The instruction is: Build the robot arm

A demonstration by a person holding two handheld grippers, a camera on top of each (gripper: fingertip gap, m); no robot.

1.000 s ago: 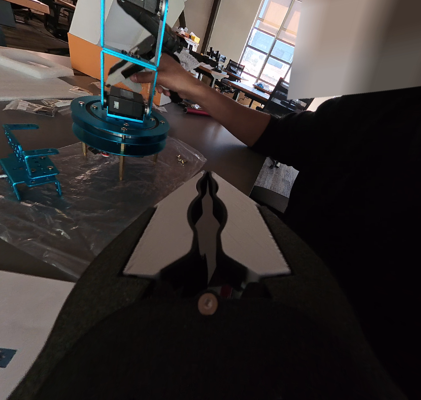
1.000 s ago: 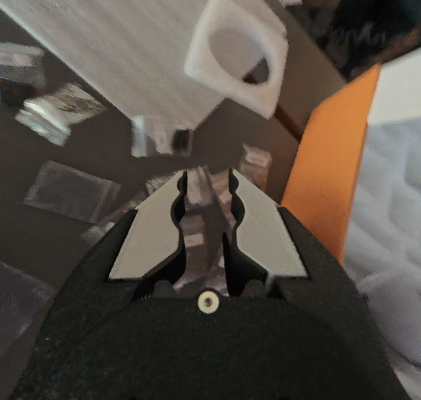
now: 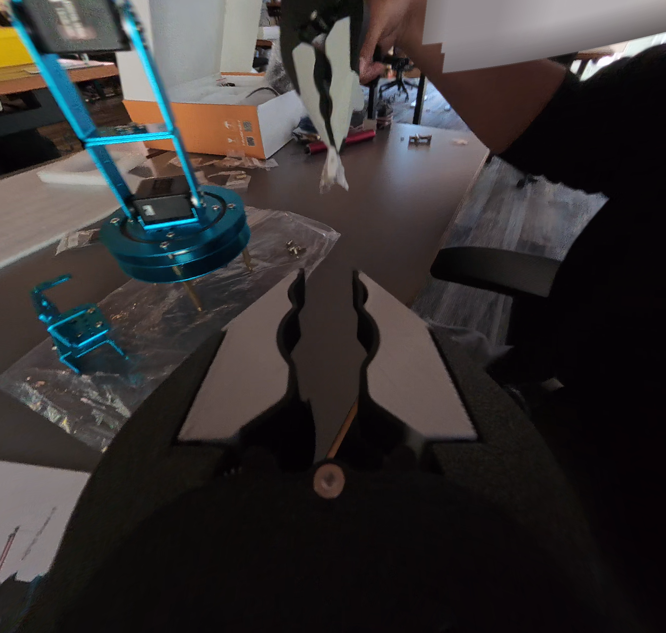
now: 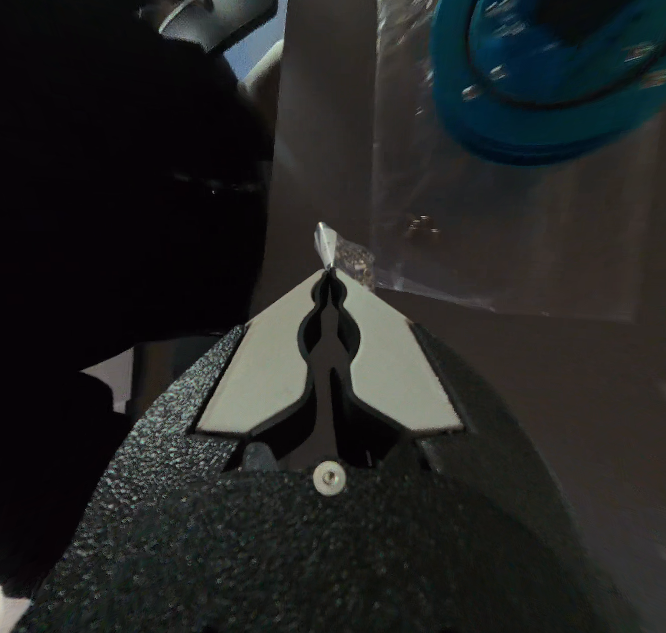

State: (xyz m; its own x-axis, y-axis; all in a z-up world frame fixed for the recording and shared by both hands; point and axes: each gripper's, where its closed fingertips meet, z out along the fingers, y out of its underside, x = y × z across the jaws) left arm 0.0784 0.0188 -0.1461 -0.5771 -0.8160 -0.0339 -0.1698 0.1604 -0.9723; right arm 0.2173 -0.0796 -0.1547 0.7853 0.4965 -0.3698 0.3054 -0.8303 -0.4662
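Above the dark brown table point(image 3: 396, 197), the right gripper point(image 4: 329, 273) is pinched closed at its tips on the corner of a small clear plastic bag point(image 4: 346, 255) that holds tiny metal parts. In the left wrist view the same gripper point(image 3: 333, 147) points downward, held by a hand point(image 3: 387, 28), with the small bag hanging from its tips clear of the tabletop.

The left gripper point(image 3: 328, 280) holds nothing; its jaws stand moderately apart, and bare table shows through the gap. It hovers near the table's front edge.

To the left of the left gripper stands a blue metal assembly: a round blue base point(image 3: 173, 240) on thin brass-coloured legs, carrying a black block between two blue uprights that rise to a second black block at the top. The base rests on a large clear plastic sheet point(image 3: 151, 323) spread on the table. A few loose screws point(image 3: 295, 248) lie on the sheet just right of the base. A separate blue bracket point(image 3: 75, 331) sits on the sheet, nearer the left edge.

Behind the assembly lies an open orange and white box point(image 3: 216, 129). A red cylindrical tool point(image 3: 356, 136) lies on the table behind the hanging bag.
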